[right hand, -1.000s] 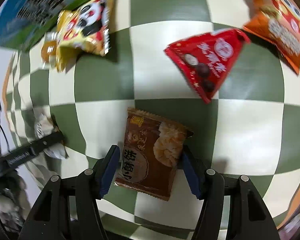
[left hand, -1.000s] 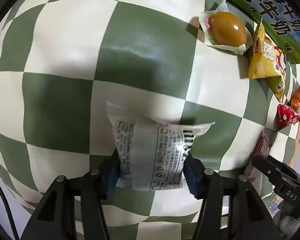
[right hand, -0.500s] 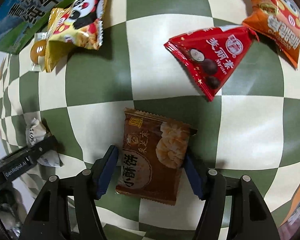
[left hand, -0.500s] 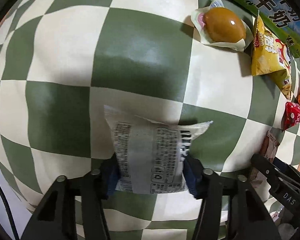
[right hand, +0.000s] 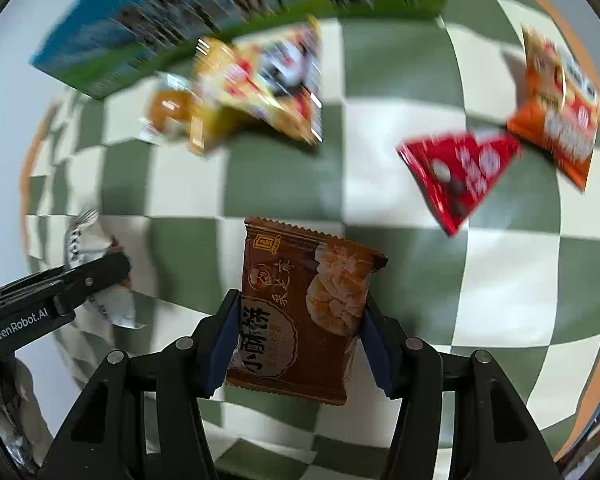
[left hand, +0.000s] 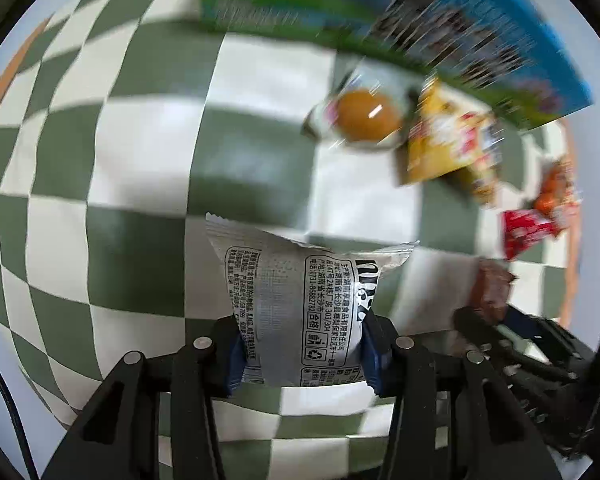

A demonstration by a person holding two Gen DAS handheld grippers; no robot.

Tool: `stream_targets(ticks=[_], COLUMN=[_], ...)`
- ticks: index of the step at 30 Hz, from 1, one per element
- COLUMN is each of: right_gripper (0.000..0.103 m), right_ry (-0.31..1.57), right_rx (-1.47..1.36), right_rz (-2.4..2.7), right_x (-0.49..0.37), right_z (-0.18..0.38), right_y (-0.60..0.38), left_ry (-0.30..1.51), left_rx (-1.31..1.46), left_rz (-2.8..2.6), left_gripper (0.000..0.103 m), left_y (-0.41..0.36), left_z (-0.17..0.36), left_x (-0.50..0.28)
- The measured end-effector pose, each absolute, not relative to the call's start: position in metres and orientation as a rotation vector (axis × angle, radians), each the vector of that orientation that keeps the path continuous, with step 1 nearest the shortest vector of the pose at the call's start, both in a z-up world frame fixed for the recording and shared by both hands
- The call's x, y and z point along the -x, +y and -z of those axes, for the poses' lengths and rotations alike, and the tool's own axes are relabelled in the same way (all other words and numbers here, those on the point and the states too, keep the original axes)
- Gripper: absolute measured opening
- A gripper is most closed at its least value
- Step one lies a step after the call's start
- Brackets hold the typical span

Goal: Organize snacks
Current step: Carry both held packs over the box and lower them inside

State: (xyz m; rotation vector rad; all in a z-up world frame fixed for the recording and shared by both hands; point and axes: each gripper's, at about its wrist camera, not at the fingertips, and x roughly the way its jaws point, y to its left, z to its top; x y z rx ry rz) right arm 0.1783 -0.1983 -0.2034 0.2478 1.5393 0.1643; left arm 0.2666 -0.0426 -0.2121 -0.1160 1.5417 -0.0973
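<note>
My left gripper [left hand: 302, 354] is shut on a silver-white snack packet [left hand: 296, 308] and holds it above the green-and-white checked cloth [left hand: 140, 168]. My right gripper [right hand: 298, 338] is shut on a brown pastry packet [right hand: 304, 304], also lifted off the cloth. The left gripper and its silver packet [right hand: 96, 272] show at the left of the right wrist view. The brown packet [left hand: 494, 290] shows at the right of the left wrist view.
A wrapped brown egg [left hand: 366, 116], a yellow snack bag [left hand: 448, 144], a red triangular packet [right hand: 460, 172] and an orange bag [right hand: 556, 108] lie on the cloth. A blue-green milk carton box [right hand: 228, 12] stands behind them.
Both grippers have risen and pulled back with their packets; the cloth and snacks look farther away and the box has come into view. The background is motion-blurred.
</note>
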Motion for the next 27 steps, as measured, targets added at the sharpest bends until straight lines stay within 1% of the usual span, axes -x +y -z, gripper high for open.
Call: stream_targets(ticks=[5,9,14,17,20,24,27], right_gripper=[0.059,0.059,0.059,0.059,0.059,0.060,0.060], right_ry=[1.462,1.357,1.250,1.228,1.230,1.254,1.288], right_rx=[-0.285,-0.299,-0.268,-0.258,-0.273,-0.270,-0.242], right_rz=[-0.245,-0.300,-0.299,-0.267,-0.275,-0.306,-0.321], right_x=[-0.209,-0.249,-0.307,-0.347,-0.376,-0.424,-0.446], right_z=[0.154,0.099,0.055,0.044,0.045,0.058,0.075], right_y=[-0.194,-0.200,-0.223,-0.243,-0.252,-0.234,-0.219], left_ry=[1.459,1.389,1.334,1.352,1.415,1.521,1.576], left_rx=[0.175,0.212,0.205,0.199,0.199,0.229,0.244], left_rz=[0.188,0.251,0.259,0.249,0.220,0.180,0.157], left_gripper=[0.043,0.044,0.044,0.044,0.044,0.044,0.044], left_y=[-0.052,-0.053,-0.060,-0.057,-0.051,-0.039,-0.032], left_z=[0.150,0.109,0.081,0.081,0.101,0.138,0.154], left_x=[-0.294,-0.329,-0.376,-0.411,-0.444,-0.479,-0.498])
